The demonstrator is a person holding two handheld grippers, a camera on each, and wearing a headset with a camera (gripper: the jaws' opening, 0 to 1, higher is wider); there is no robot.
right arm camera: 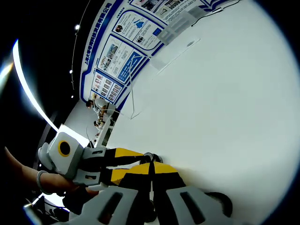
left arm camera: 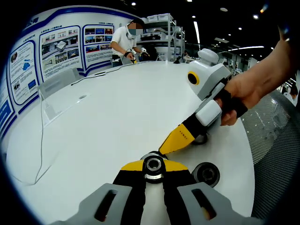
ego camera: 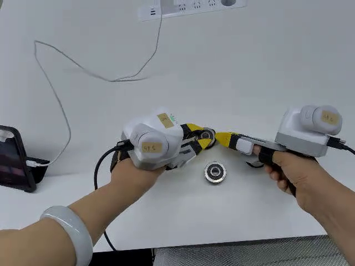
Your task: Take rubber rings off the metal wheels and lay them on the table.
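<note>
Two small round metal wheels are sitting near the middle of the head view. The held wheel (ego camera: 207,134) is being gripped above the white table (ego camera: 249,66), and the second wheel (ego camera: 215,172) is lying flat on the table just beside it at 5 o'clock, wearing its black rubber ring (ego camera: 215,164). The left gripper (ego camera: 201,138) is reaching in from 9 o'clock and pinching the held wheel across its rim with yellow-and-black jaws. In the left gripper view this wheel (left arm camera: 153,166) is sitting clamped at 6 o'clock. The right gripper (ego camera: 220,138) is coming in from 3 o'clock, jaws pressed together, tip touching the held wheel's edge; whether rubber is being caught between them I cannot tell. A black phone (ego camera: 14,158) is lying at 9 o'clock, a thin white cable (ego camera: 55,94) trailing toward 12.
</note>
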